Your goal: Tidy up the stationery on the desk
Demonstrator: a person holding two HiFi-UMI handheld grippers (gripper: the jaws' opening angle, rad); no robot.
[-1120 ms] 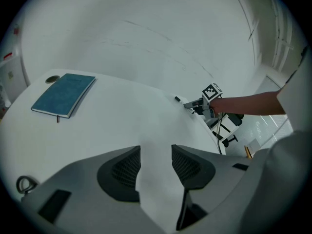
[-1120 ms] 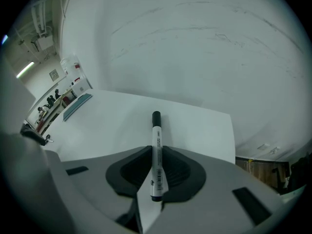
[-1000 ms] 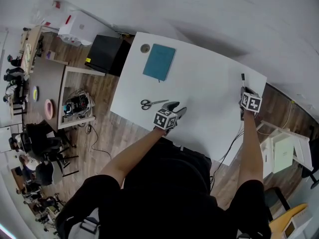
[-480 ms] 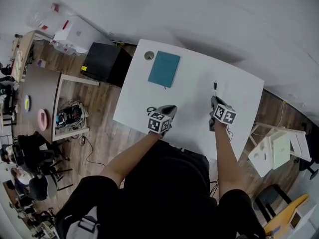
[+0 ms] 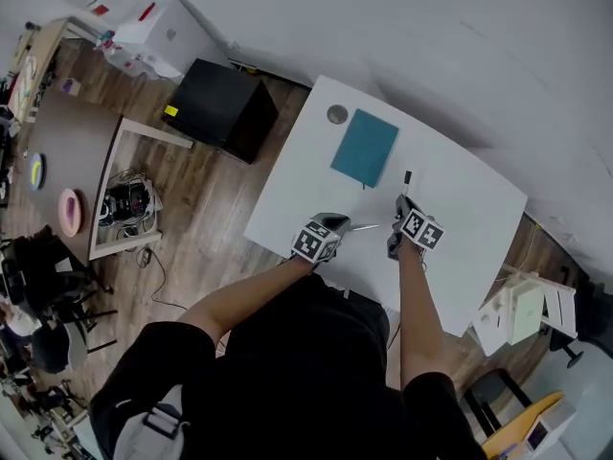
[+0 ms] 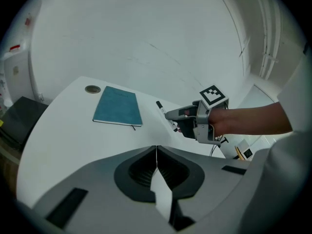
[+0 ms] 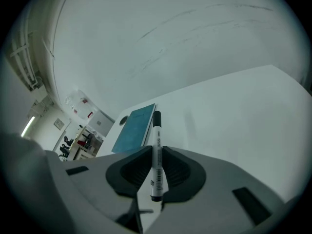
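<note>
While the right gripper [image 7: 156, 150] holds a black-capped marker [image 7: 156, 130] by its lower barrel, jaws closed onto it and cap pointing toward the teal notebook [image 7: 136, 123], the left gripper [image 6: 156, 152] is pressed together on a thin blade. This is apparently the scissors [image 5: 362, 226], whose tip pokes out over the white desk [image 5: 460, 209] in the head view. Both tools hang close together above the desk's near edge, with the notebook well beyond them beside a round cable hole [image 5: 336, 115].

The likely step is laying the marker next to the notebook. It would go best with the barrel brought level and parallel to the notebook's long edge, lowered until it touches the desk and only then released, since a round barrel may roll.

Fine print and a barcode run along the marker's barrel, too small to read. The notebook cover shows no title.
</note>
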